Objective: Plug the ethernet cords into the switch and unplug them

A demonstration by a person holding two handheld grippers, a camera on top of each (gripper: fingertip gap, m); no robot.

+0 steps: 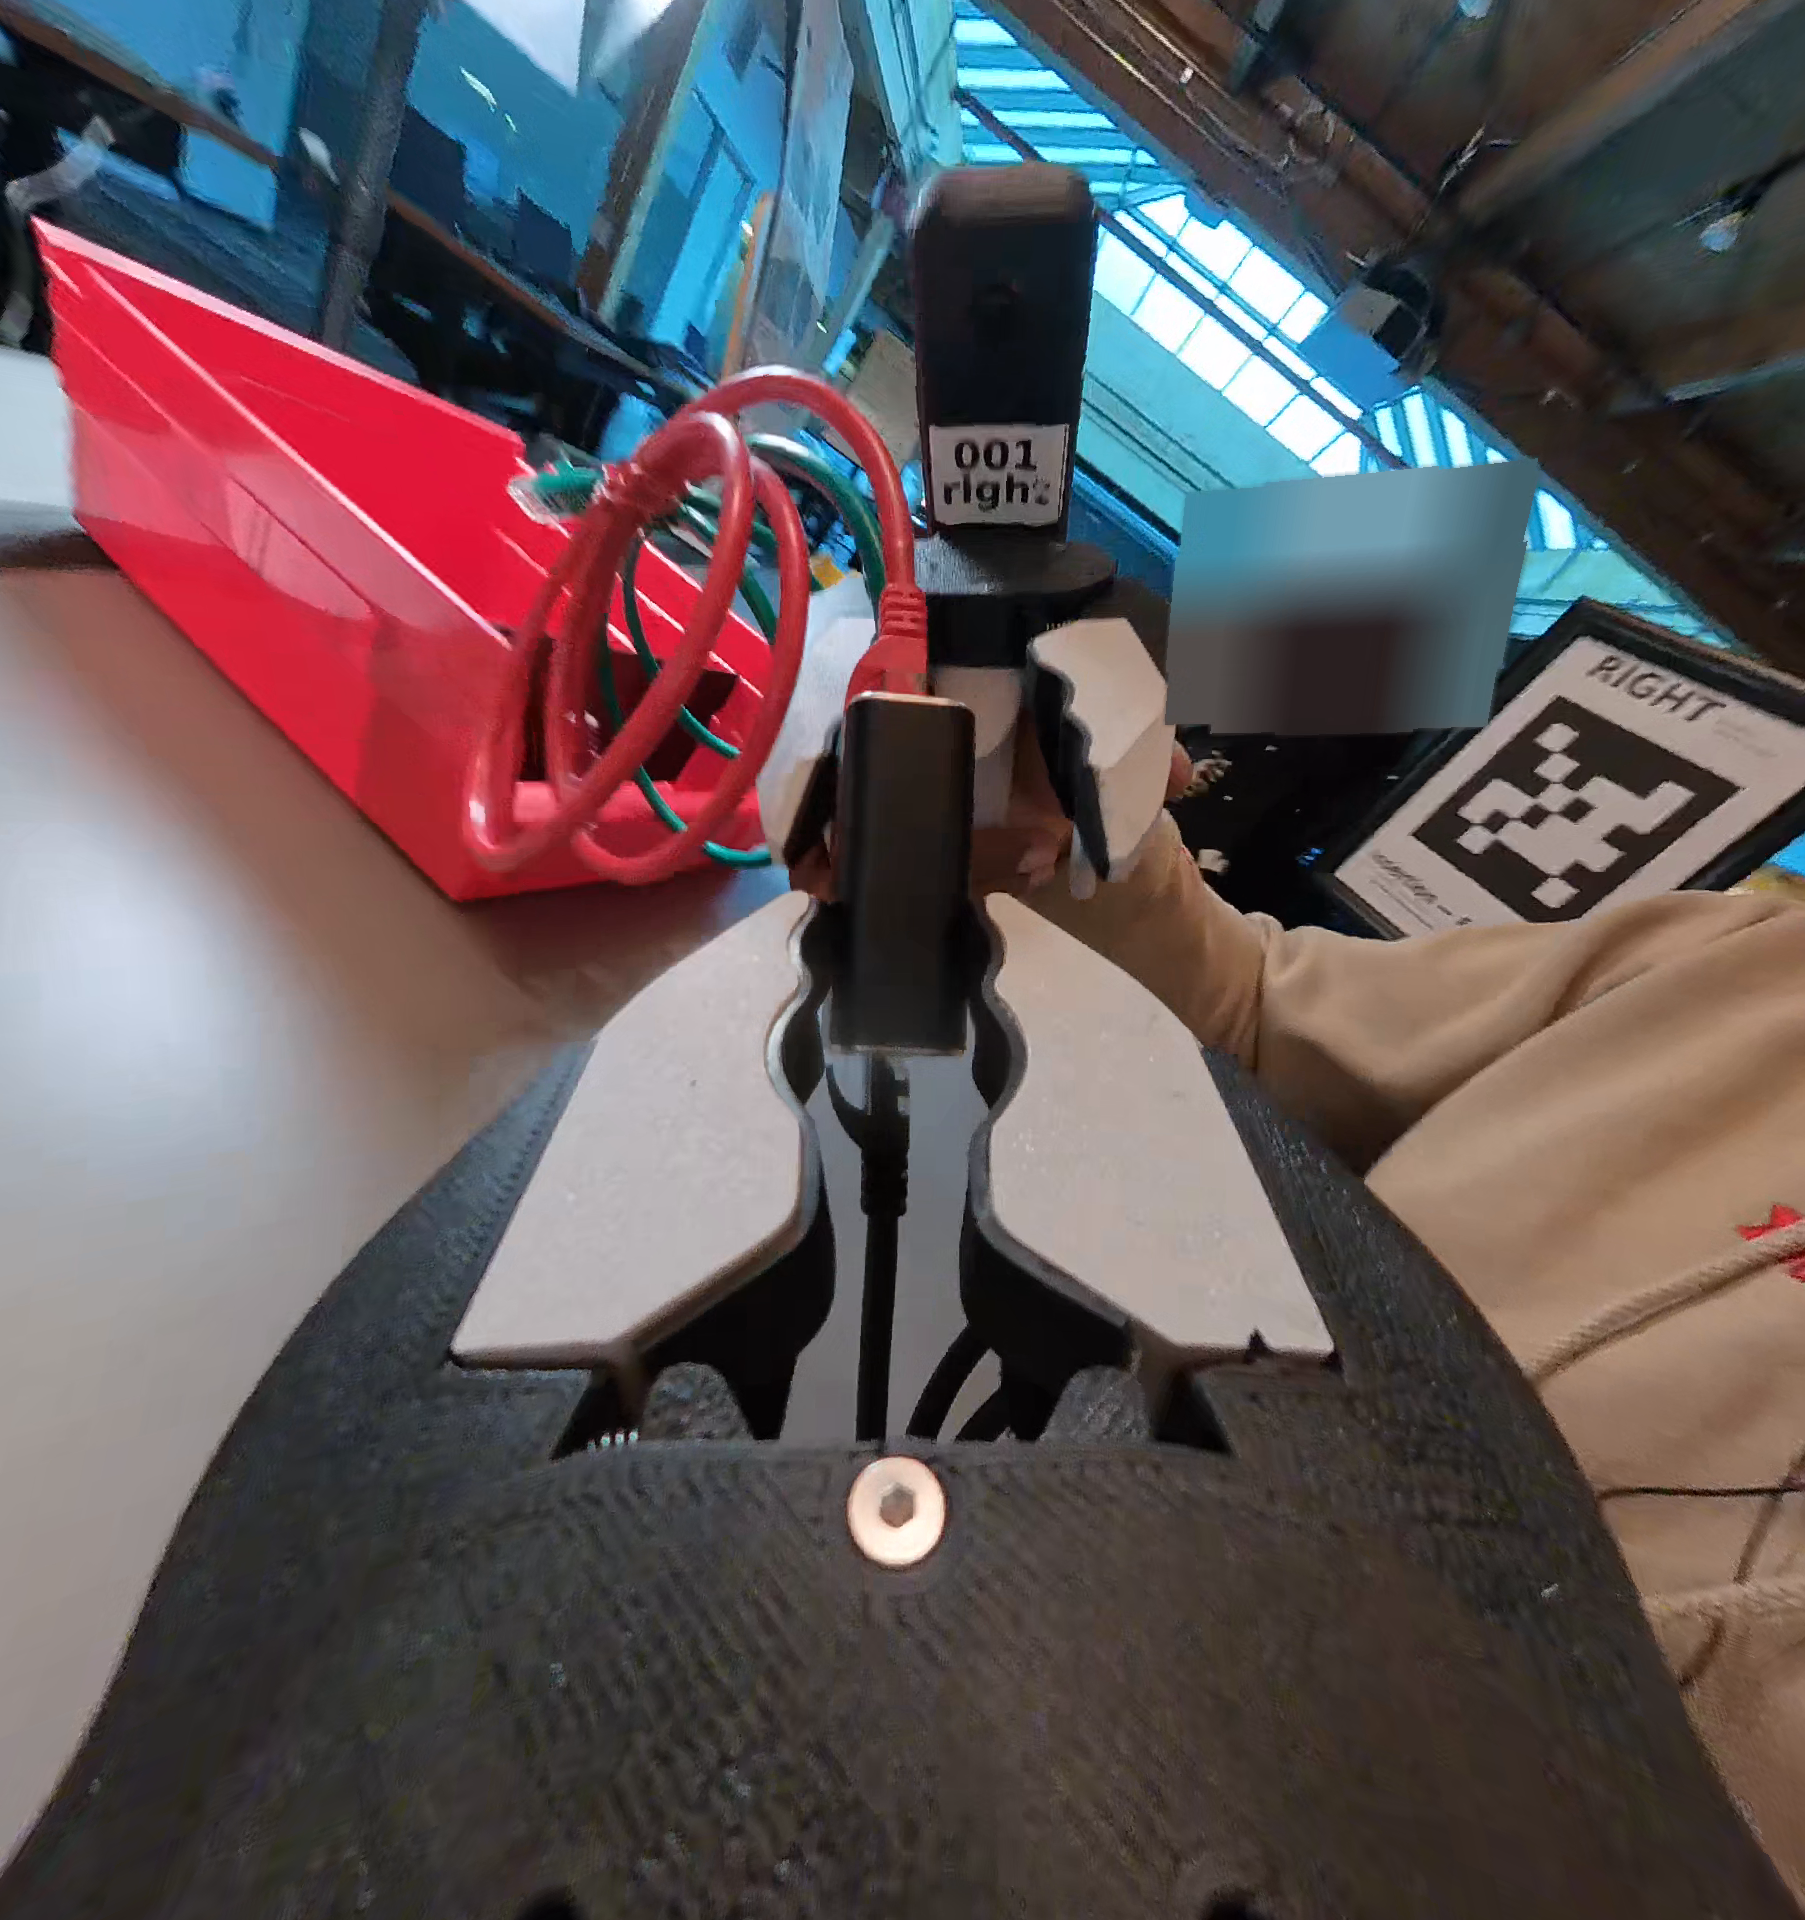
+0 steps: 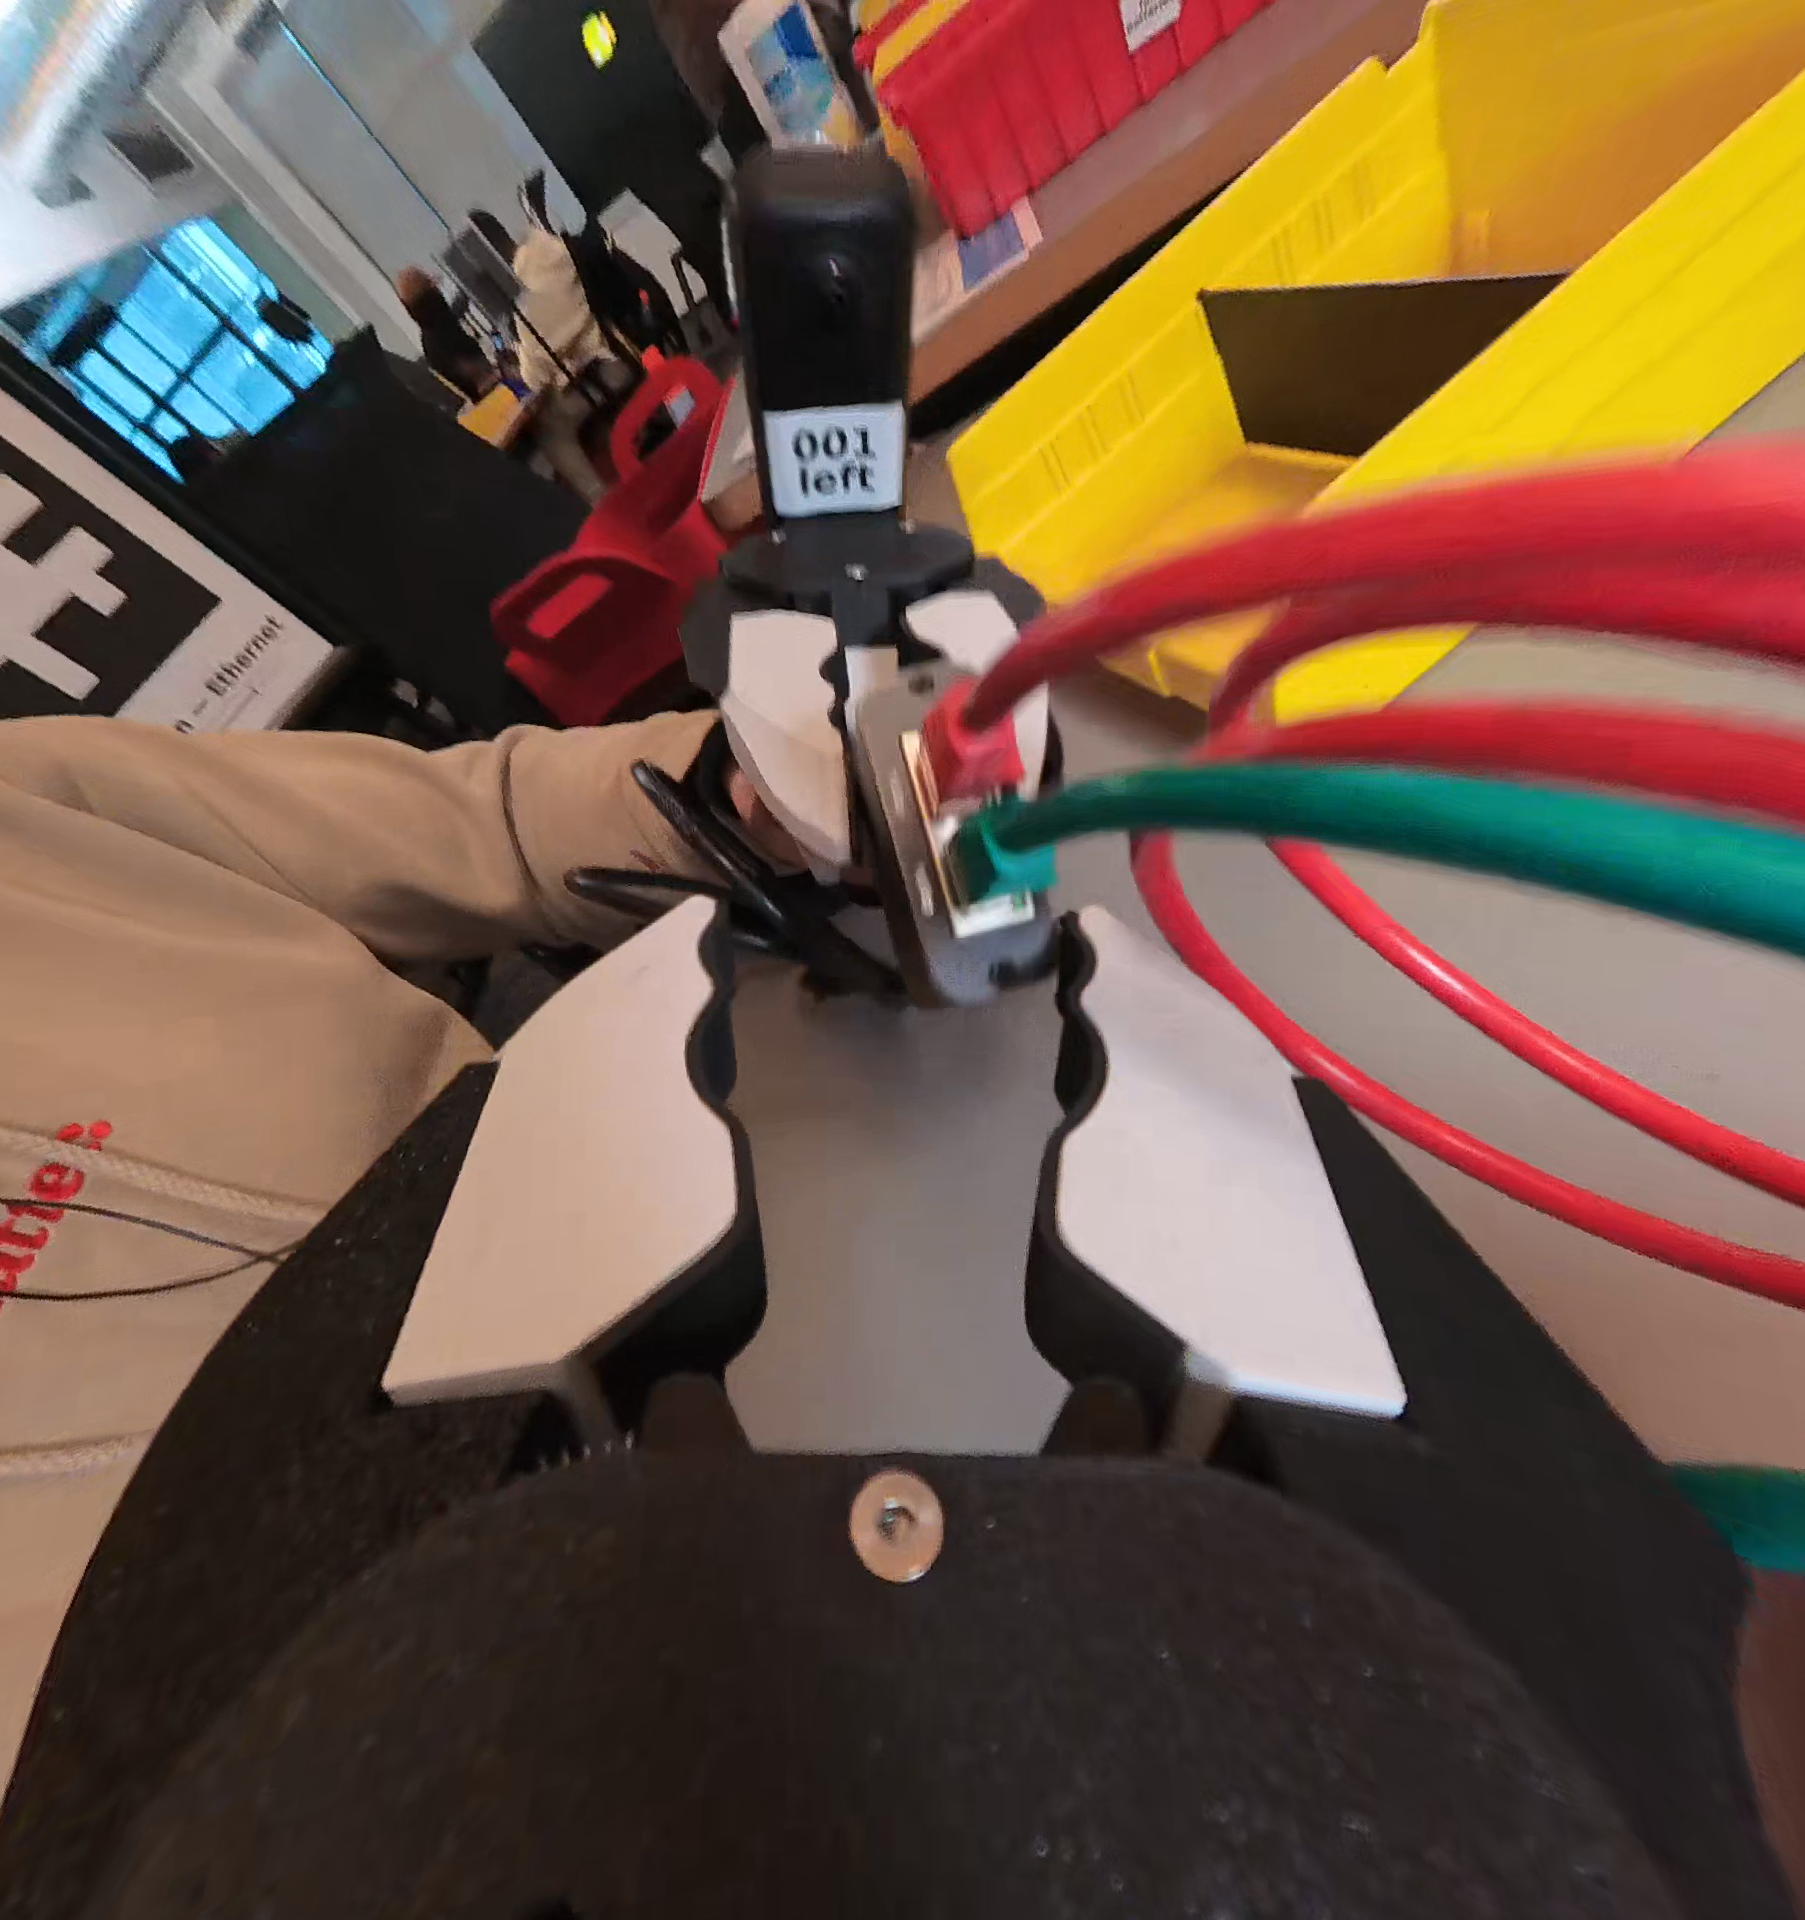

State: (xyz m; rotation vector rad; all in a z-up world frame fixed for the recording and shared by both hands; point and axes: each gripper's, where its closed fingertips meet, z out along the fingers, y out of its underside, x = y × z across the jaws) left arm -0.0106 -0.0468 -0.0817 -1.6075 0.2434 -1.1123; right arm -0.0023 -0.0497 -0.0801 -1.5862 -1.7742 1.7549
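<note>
Switch (image 1: 900,873) sits clenched in my left hand-held gripper (image 1: 893,971), above the surface (image 1: 181,987); red cord (image 2: 965,743) and green cord (image 2: 991,857) are plugged in. My right hand-held gripper (image 2: 893,971) is released.

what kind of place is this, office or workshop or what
Probably a workshop or lab in an industrial-style building. Signs: plastic parts bins, a red bin and a yellow bin, on the tabletop, a printed marker board, and large gridded windows.
</note>
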